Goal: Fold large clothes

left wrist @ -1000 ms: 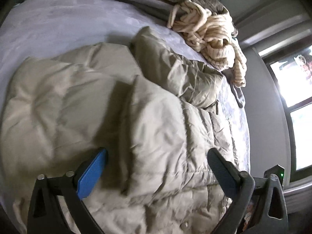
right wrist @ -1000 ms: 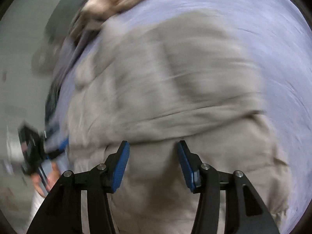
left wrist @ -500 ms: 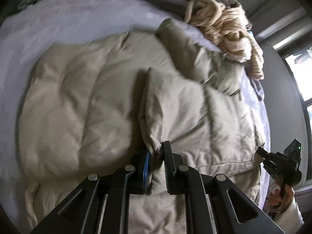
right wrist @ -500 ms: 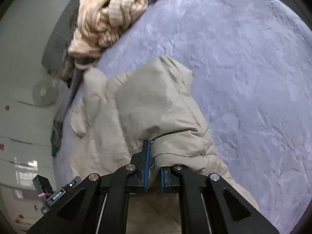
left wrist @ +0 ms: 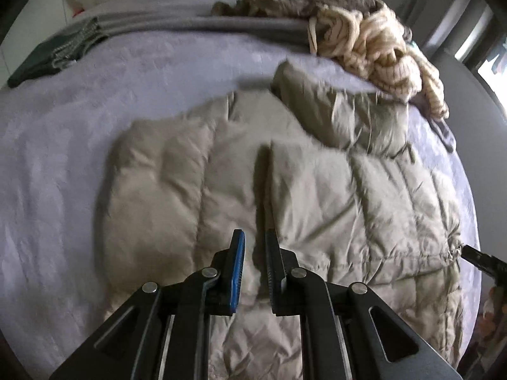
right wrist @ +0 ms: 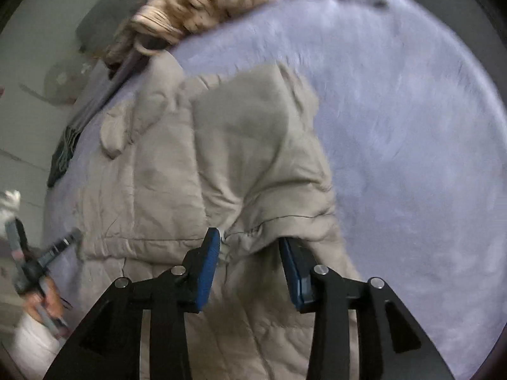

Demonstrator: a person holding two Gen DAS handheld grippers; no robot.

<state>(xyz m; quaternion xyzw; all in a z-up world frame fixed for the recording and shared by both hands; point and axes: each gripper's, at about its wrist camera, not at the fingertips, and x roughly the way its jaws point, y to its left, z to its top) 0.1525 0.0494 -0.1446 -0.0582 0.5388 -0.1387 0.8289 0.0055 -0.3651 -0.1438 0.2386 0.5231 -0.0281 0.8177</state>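
In the left wrist view the left gripper (left wrist: 254,237) hangs just above the jacket (left wrist: 317,205), its jaws nearly together with a narrow gap and no cloth between them. They line up with the edge of a folded panel that runs away from the tips. The blue pad of the left finger (left wrist: 238,266) faces that fold. At the right edge of this view, part of the right gripper (left wrist: 484,261) shows beside the jacket's hem.

In the right wrist view the right gripper (right wrist: 248,243) has its jaws apart, and a gathered, stitched edge of the jacket (right wrist: 221,158) sits between and just above the tips; the cloth drapes over the right finger. Whether the pads touch it cannot be told. To the lower left, a hand (right wrist: 41,300) holds the left gripper (right wrist: 47,253), blurred, beside the jacket's edge.

The jacket is a beige quilted piece, spread flat on the bed (left wrist: 95,110) near its middle, with one side folded inward over the body and a sleeve or hood bunched at the far end.

Beyond it, a cream striped knit (left wrist: 380,50) lies in a heap at the bed's far edge, touching or nearly touching the jacket's far end. A grey blanket (left wrist: 206,25) runs along the back, and a dark green cloth (left wrist: 47,60) lies at the far left corner.
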